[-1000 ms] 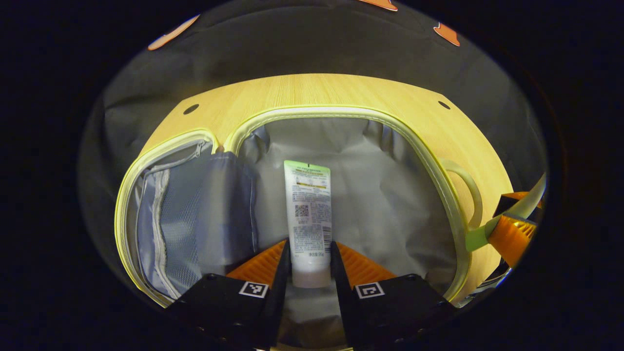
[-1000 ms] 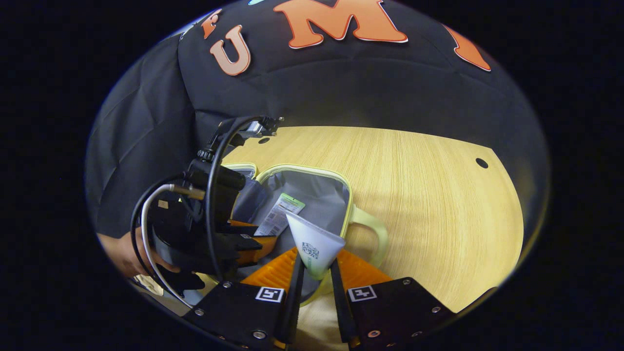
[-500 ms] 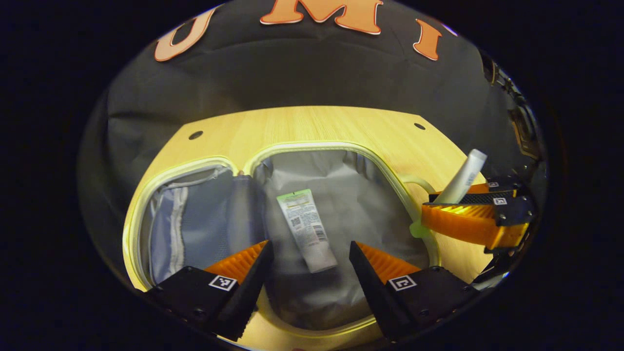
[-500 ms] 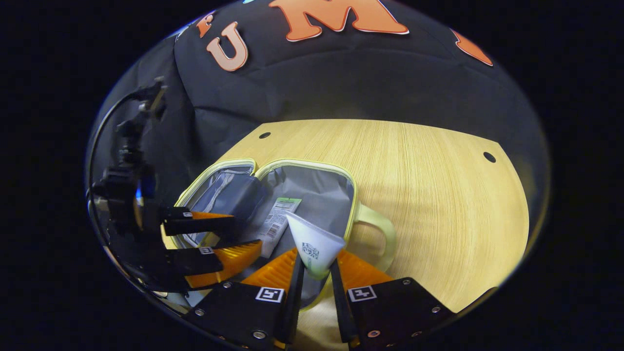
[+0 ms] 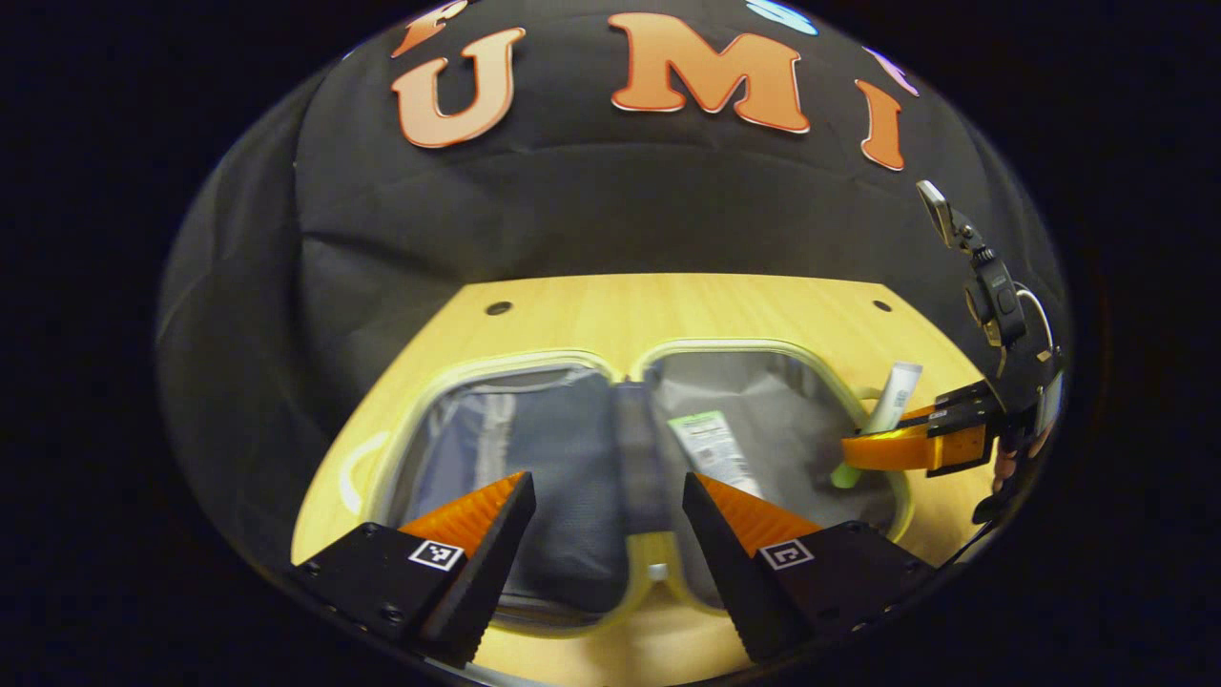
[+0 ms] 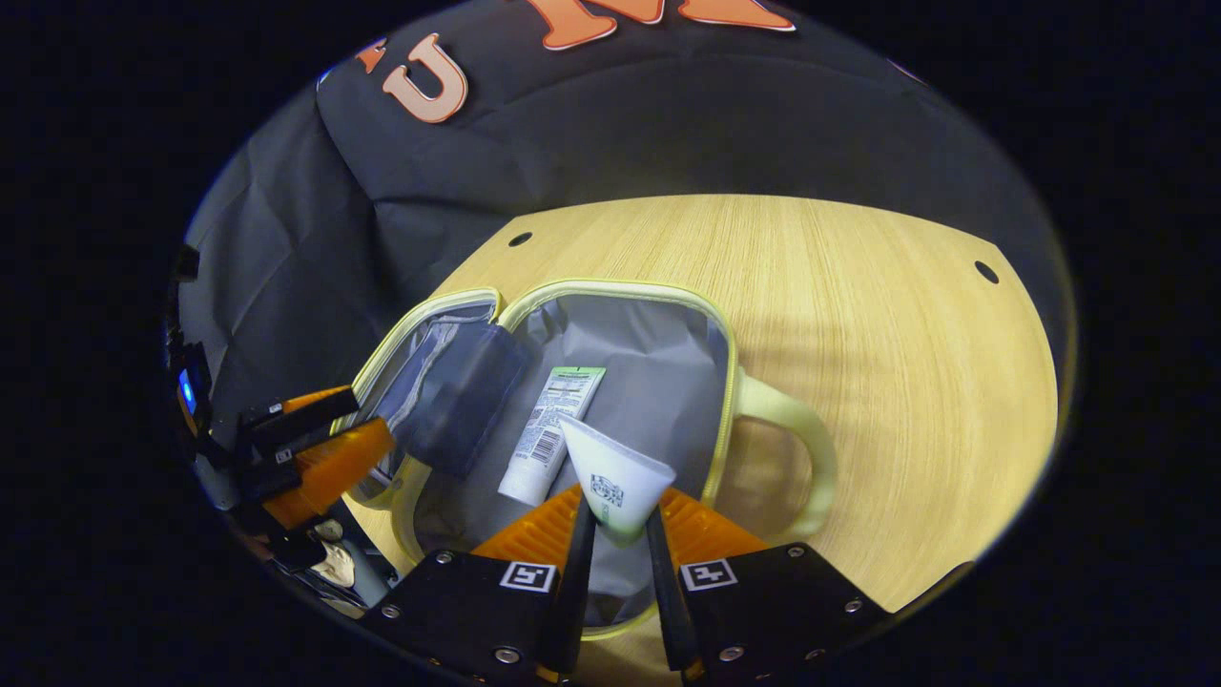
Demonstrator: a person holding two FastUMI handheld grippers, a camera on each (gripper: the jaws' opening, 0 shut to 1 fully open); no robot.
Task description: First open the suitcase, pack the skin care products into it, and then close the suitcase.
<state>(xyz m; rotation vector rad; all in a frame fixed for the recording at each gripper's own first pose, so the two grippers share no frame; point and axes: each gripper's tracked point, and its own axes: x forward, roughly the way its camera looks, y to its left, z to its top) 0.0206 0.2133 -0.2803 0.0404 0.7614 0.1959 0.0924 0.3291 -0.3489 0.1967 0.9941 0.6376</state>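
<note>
The yellow-trimmed suitcase (image 5: 630, 355) (image 6: 610, 289) lies open on the wooden table, grey lining up. A white tube with a green end (image 5: 713, 446) (image 6: 551, 434) rests loose in its right half. My left gripper (image 5: 608, 501) hangs open above the case's near rim, with nothing between its fingers. My right gripper (image 6: 613, 534) is shut on a second white tube (image 6: 615, 480) and holds it over the right half. In the left gripper view the right gripper (image 5: 911, 444) shows at the right with that second tube (image 5: 882, 415) sticking up. The left gripper (image 6: 315, 448) shows at the left in the right gripper view.
The case's left half has a grey mesh zip pocket (image 5: 534, 468) (image 6: 448, 382). A pale yellow handle (image 6: 796, 458) sticks out from the right side of the case. Bare wooden table (image 6: 878, 334) stretches to the right and behind. The black cloth wall stands close behind the table.
My left gripper let go of the green-ended tube, opened, and drew back and up from the case. The right gripper kept its tube and came closer over the right half.
</note>
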